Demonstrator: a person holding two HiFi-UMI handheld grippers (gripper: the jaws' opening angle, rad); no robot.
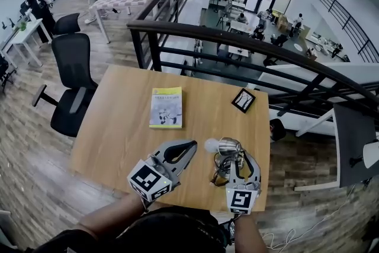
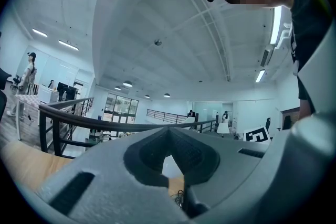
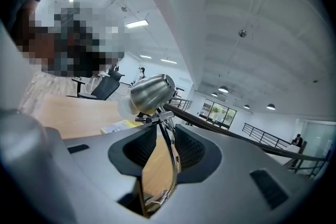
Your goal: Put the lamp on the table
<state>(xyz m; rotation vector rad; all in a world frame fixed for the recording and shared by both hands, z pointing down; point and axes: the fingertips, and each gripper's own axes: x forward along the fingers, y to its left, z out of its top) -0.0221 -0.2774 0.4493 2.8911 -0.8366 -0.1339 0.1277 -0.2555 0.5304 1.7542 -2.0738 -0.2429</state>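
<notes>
A small chrome lamp (image 1: 228, 146) with a round metal shade and a white bulb is at the front right of the wooden table (image 1: 118, 127). My right gripper (image 1: 240, 158) is around it. In the right gripper view the lamp (image 3: 152, 93) has its thin arm rising through the gap of my right gripper (image 3: 160, 132). The jaws stand apart and their pads do not press on the arm. My left gripper (image 1: 190, 145) lies just left of the lamp, with nothing in it. In the left gripper view, the tips of the left gripper (image 2: 169, 131) meet.
A yellow-green book (image 1: 166, 107) lies at mid-table and a small black picture frame (image 1: 243, 99) at the far right. A black office chair (image 1: 74, 83) stands to the left. A dark railing (image 1: 237, 44) runs behind the table. People stand far off at the left.
</notes>
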